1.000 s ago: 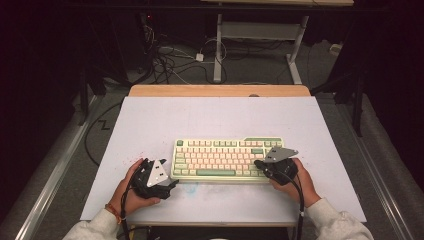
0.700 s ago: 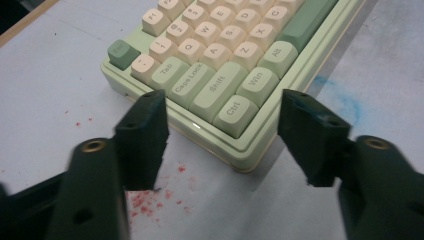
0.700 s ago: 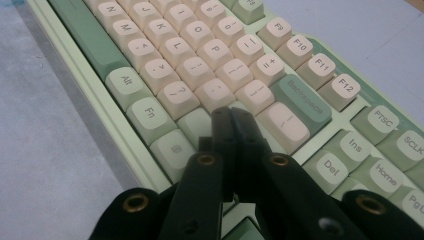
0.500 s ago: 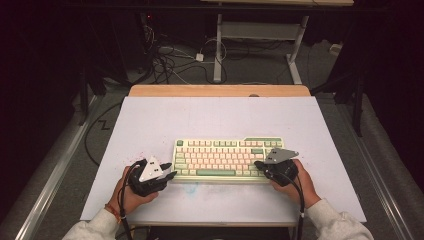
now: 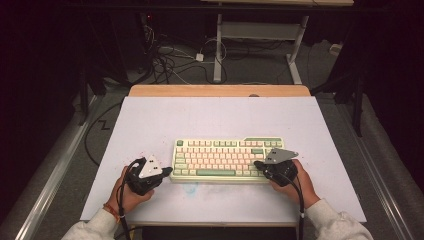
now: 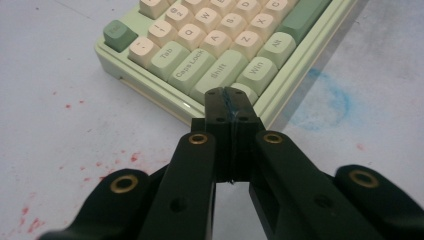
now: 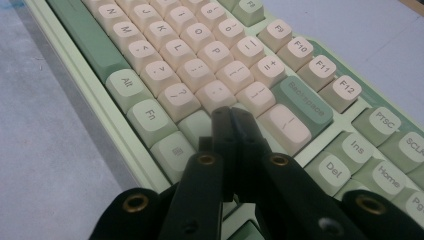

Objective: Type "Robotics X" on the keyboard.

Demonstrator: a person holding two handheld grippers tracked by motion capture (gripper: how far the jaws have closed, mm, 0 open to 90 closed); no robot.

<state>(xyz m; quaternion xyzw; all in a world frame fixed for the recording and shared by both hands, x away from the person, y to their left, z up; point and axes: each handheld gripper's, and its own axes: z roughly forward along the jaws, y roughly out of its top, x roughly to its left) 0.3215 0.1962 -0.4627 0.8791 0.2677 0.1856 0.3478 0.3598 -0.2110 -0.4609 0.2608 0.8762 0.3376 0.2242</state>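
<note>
Both pairs of black jaws were pressed together with nothing between them; the left gripper (image 6: 231,100) had just finished closing, its tips at the keyboard's (image 5: 227,159) near-left corner by the Win key (image 6: 257,75). Over the right-hand keys, the right gripper (image 7: 231,117) sat clenched near the Backspace key (image 7: 300,102). Rounded cream and sage keycaps filled a pale green case, lying on a matte white board (image 5: 220,117) flecked red and smudged blue. Beyond it were a wooden table edge (image 5: 220,90), tangled cables (image 5: 170,62) and dark floor.
</note>
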